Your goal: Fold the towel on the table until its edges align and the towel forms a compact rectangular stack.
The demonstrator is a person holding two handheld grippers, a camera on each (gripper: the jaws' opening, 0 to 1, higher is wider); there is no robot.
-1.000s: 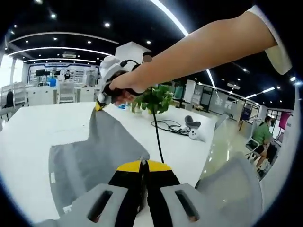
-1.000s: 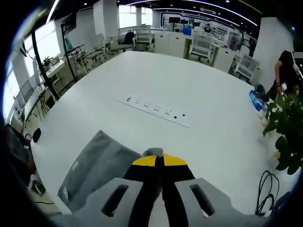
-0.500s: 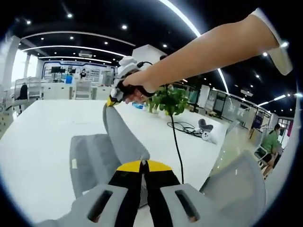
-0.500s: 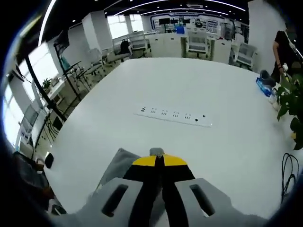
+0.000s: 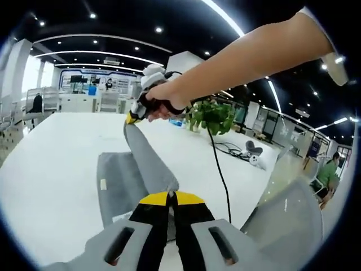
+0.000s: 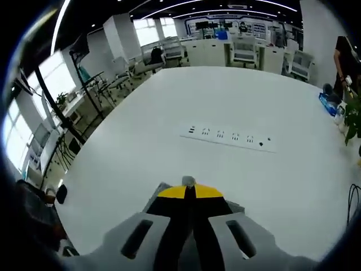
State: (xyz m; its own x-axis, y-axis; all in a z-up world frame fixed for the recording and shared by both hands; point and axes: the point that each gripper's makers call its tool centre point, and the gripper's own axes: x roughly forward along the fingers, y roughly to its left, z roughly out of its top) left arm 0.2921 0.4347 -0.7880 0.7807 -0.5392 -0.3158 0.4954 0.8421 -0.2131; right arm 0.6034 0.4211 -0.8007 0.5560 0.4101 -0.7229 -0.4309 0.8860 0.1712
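A grey towel (image 5: 127, 180) lies partly on the white table (image 5: 51, 164), with one edge lifted taut between both grippers. My left gripper (image 5: 171, 195) is shut on the near corner of that lifted edge. In the left gripper view the right gripper (image 5: 132, 118), held by a person's hand (image 5: 161, 103), pinches the far corner above the table. A small label shows on the towel's flat part. In the right gripper view my right gripper (image 6: 188, 186) is shut, with a bit of grey towel (image 6: 161, 189) showing beside and under its jaws.
A built-in socket strip (image 6: 228, 137) runs across the table's middle. A potted plant (image 5: 213, 117) and a black cable (image 5: 221, 169) are at the right side. A grey chair back (image 5: 287, 220) stands close. Office chairs and desks ring the table's far side.
Both hands have carried the lifted towel edge across over the flat part. The towel's visible flat area has narrowed in the left gripper view and shrunk under the jaws in the right gripper view.
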